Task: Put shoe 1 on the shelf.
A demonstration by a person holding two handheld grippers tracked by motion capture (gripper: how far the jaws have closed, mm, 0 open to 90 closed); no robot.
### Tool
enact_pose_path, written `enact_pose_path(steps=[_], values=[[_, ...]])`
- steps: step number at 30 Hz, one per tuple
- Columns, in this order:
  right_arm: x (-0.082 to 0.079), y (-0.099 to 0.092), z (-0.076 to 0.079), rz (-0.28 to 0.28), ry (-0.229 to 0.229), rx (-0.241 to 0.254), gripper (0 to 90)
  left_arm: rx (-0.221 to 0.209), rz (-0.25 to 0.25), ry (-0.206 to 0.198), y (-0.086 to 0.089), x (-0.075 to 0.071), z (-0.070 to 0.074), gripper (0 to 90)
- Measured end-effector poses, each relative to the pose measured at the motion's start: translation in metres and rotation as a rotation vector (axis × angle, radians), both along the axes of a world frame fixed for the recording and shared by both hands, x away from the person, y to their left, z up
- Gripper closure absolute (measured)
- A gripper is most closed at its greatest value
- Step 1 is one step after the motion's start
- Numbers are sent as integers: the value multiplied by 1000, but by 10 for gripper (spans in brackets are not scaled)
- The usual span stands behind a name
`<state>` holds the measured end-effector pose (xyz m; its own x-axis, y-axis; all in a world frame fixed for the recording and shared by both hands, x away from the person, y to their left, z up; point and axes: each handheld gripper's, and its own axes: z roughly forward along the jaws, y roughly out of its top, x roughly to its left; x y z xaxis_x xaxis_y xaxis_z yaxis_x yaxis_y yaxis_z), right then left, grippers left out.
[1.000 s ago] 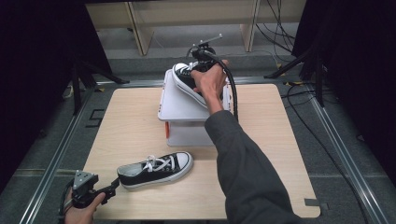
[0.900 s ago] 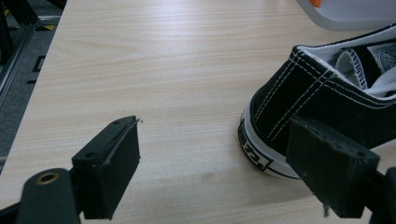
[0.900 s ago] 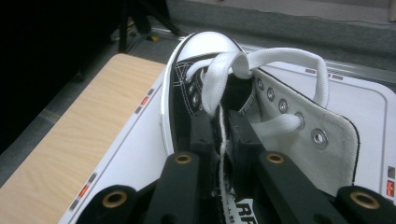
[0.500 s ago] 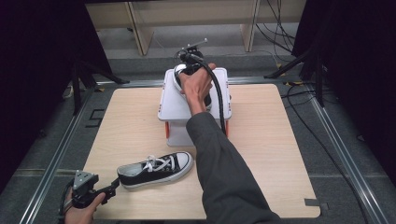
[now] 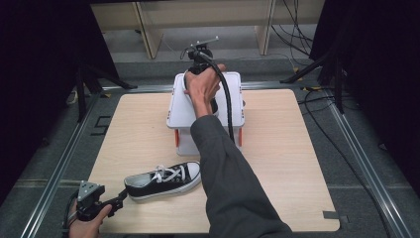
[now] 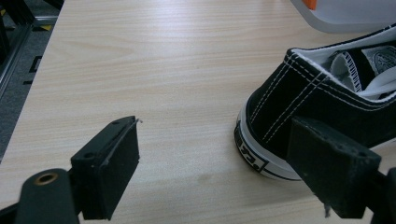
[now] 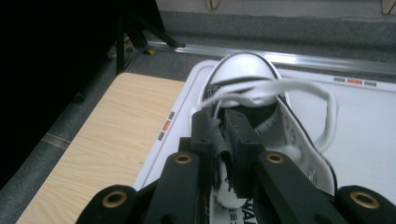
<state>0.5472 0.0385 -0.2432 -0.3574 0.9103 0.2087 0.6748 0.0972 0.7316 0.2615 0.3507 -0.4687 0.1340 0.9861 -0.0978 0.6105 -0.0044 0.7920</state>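
The right gripper [image 7: 224, 140] has its two black jaws pressed together on the tongue of a black-and-white shoe [image 7: 261, 93], with the fabric pinched between the pads. Just beyond the jaws a white lace loops over the shoe's opening, and past that sits the white rubber toe cap. The shoe rests on the lid of a white box [image 7: 364, 121], whose flat top spreads out to the gripper's right. To its left, lower down, lies the wooden table [image 7: 107, 130]. In the high view this gripper [image 5: 200, 69] is held by the right hand [image 5: 202, 87] over the far part of the box [image 5: 179, 111], a black cable trailing back along the grey sleeve.

The left gripper [image 6: 215, 163] has its jaws spread wide apart, holding nothing. One pad sits over bare tabletop [image 6: 140, 56]; the other lies in front of the heel of a second shoe [image 6: 308, 107], which is black with white stitching and a white sole, lying on the table. Whether that pad touches the heel cannot be told. In the high view the left gripper [image 5: 121, 197] sits at the near left corner of the table, in the left hand [image 5: 89, 225], its tips just beside the heel of that shoe [image 5: 163, 179], which lies in front of the box.
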Motion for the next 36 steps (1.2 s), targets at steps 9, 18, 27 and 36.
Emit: enact_pose_path(steps=[9, 18, 27, 36], values=[[-8, -21, 21, 147, -12, -25, 709, 6, 2, 1, 0, -1, 1, 163], [-24, -48, 19, 345, -10, -77, 647, 5, 3, 9, 1, 0, 0, 161], [-49, -67, 11, 491, -17, -120, 612, 3, 9, -4, 1, 0, 0, 165], [-58, -65, -4, 556, -14, -140, 645, 11, 9, 8, 1, -1, 0, 167]])
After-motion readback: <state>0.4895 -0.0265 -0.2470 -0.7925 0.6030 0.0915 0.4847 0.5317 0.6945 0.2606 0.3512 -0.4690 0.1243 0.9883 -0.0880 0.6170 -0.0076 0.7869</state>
